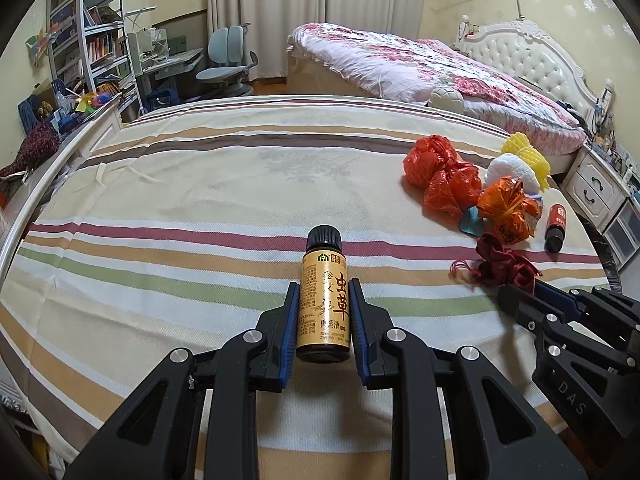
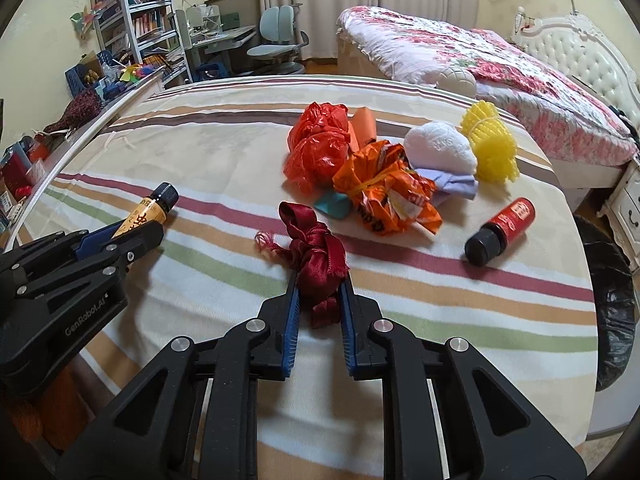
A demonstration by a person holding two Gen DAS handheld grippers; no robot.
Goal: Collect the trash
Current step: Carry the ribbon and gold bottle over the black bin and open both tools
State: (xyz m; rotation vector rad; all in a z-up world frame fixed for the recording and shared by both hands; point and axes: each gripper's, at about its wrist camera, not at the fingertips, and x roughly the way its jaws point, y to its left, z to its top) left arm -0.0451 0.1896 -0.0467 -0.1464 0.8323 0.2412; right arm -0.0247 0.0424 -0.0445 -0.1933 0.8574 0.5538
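My left gripper [image 1: 323, 292] is shut on a small brown bottle with a gold label and black cap [image 1: 324, 300]; it also shows in the right wrist view [image 2: 150, 210]. My right gripper [image 2: 319, 286] is shut on a crumpled dark red ribbon [image 2: 316, 256], which lies on the striped cloth [image 2: 224, 152]. Beyond it lies a heap of trash: red plastic bags [image 2: 320, 144], an orange wrapper bundle [image 2: 384, 192], white foam [image 2: 440, 144], yellow foam net [image 2: 490, 144] and a red bottle [image 2: 500, 230] lying on its side.
A black-lined trash bin [image 2: 612, 304] stands off the table's right edge. A bed [image 2: 460, 52] is behind, a white nightstand [image 1: 596, 184] at right, and a shelf and desk with a chair [image 2: 276, 48] at back left. Clutter lines the left ledge [image 2: 80, 112].
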